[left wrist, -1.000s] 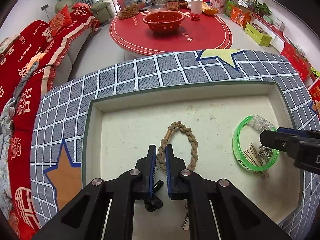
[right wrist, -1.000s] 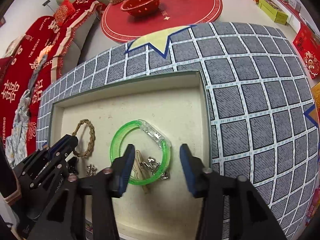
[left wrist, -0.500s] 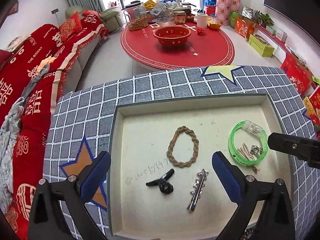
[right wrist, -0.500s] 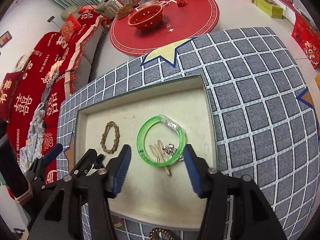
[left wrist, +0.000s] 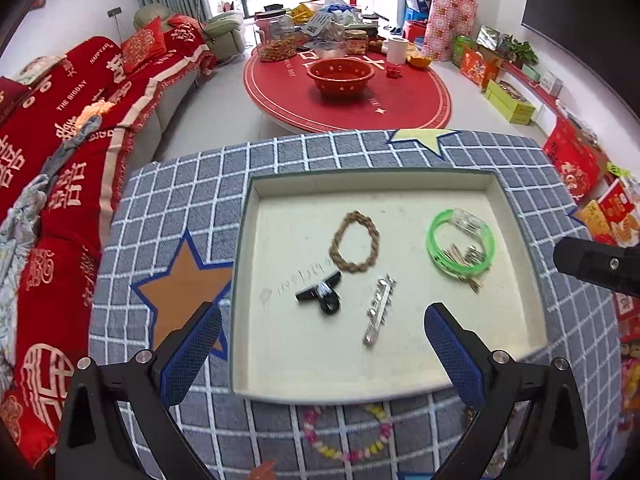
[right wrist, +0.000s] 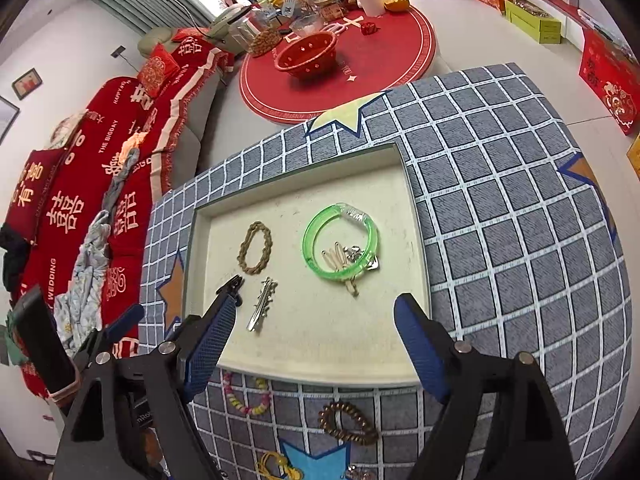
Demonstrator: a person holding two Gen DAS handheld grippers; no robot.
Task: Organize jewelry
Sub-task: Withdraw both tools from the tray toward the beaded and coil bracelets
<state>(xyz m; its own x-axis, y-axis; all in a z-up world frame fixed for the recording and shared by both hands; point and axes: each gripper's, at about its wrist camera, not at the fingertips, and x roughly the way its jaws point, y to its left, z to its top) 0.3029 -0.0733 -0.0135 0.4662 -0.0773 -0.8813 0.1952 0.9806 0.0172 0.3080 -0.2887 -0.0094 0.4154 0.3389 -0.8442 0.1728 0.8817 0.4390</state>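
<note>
A cream tray [left wrist: 516,216] lies on the checked cloth. In it are a braided rope bracelet [left wrist: 355,248], a black clip [left wrist: 322,294], a silver hair clip [left wrist: 379,310] and a green bangle [left wrist: 460,248] with small pins and earrings inside its ring. My left gripper [left wrist: 321,309] hangs above the tray's near edge, wide open and empty. My right gripper [right wrist: 316,302] hovers over the tray's near right part with its jaws opening and nothing between them. From there the bangle [right wrist: 340,248] and rope bracelet [right wrist: 255,252] lie ahead of it.
On the cloth in front of the tray lie a pastel bead bracelet [right wrist: 244,396], a brown coiled band [right wrist: 348,424] and a yellow piece [right wrist: 276,464]. A red-covered sofa [left wrist: 60,140] runs along the left. A round red table [left wrist: 400,104] carrying a red bowl [left wrist: 340,76] stands behind.
The left gripper, shut at the rope bracelet's near edge, has opened wide and let it go. Both grippers have risen and drawn back from the tray. The right jaws have widened.
</note>
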